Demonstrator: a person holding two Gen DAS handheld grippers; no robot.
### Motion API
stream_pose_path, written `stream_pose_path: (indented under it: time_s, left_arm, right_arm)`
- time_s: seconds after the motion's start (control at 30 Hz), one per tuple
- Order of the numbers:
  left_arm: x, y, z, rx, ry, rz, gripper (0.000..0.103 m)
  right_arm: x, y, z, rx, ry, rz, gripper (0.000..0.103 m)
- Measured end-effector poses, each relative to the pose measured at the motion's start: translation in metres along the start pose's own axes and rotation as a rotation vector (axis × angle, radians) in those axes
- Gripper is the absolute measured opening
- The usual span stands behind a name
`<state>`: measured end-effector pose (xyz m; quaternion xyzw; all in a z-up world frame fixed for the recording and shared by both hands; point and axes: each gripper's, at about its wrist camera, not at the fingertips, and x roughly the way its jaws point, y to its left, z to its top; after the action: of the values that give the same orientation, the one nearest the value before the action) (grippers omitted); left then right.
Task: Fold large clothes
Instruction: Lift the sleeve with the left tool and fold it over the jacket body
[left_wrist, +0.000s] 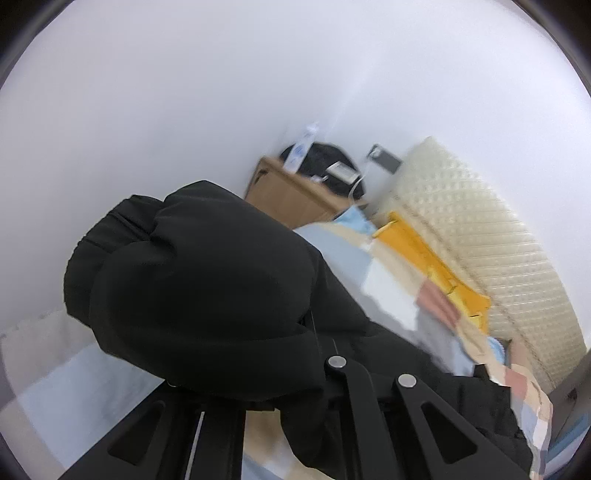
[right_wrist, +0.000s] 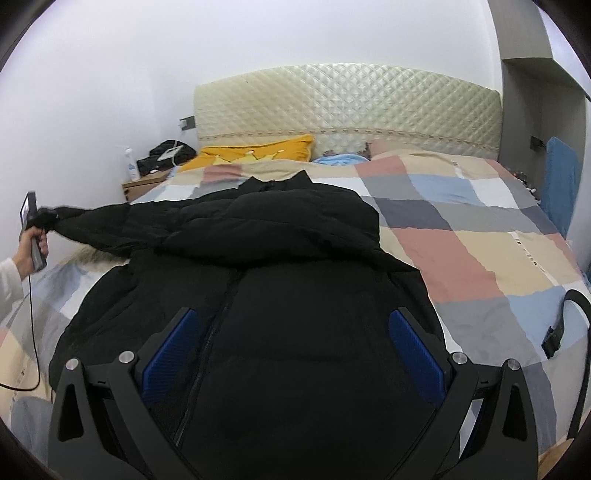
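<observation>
Your black jacket (right_wrist: 266, 258) lies lengthwise on the bed (right_wrist: 480, 229), collar at 12 o'clock. Your left gripper (right_wrist: 40, 221) has clamped its sleeve (left_wrist: 192, 258), stretched toward 9; right gripper (right_wrist: 295, 350) fingers gape, empty.

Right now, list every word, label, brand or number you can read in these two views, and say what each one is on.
No text is readable in either view.
White bottle on the wooden nightstand: blue label marks, too small and blurred to read.
Small white device on the black bag: any marking too small to tell.
Black puffer jacket: no visible logo or tag.
Checked bedspread, yellow pillow: no lettering.
</observation>
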<state>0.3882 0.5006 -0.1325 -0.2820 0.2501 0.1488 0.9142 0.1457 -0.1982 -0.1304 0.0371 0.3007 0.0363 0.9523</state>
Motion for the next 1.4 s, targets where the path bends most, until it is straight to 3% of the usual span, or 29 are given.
stream_pose_path:
  time_s: [0.2, 0.6, 0.93, 1.2, 1.4]
  left_arm:
    - [-0.06, -0.072, 0.018, 0.128, -0.041, -0.017, 0.008]
    - [-0.16, -0.216, 0.013, 0.302, -0.114, -0.11, 0.008]
    - [-0.212, -0.352, -0.039, 0.471, -0.133, -0.232, 0.008]
    - [-0.216, -0.443, -0.09, 0.579, -0.129, -0.282, 0.008]
    - [-0.213, -0.5, -0.15, 0.653, -0.098, -0.329, 0.008]
  right_arm:
    - [-0.02, -0.015, -0.004, 0.04, -0.043, 0.03, 0.102]
    - [-0.058, -0.033, -0.014, 0.041, -0.125, 0.064, 0.103]
    - [-0.078, -0.054, -0.017, 0.064, -0.172, 0.079, 0.103]
    - [-0.085, -0.08, -0.017, 0.115, -0.186, 0.104, 0.103]
    - [-0.078, -0.096, -0.013, 0.153, -0.186, 0.087, 0.103]
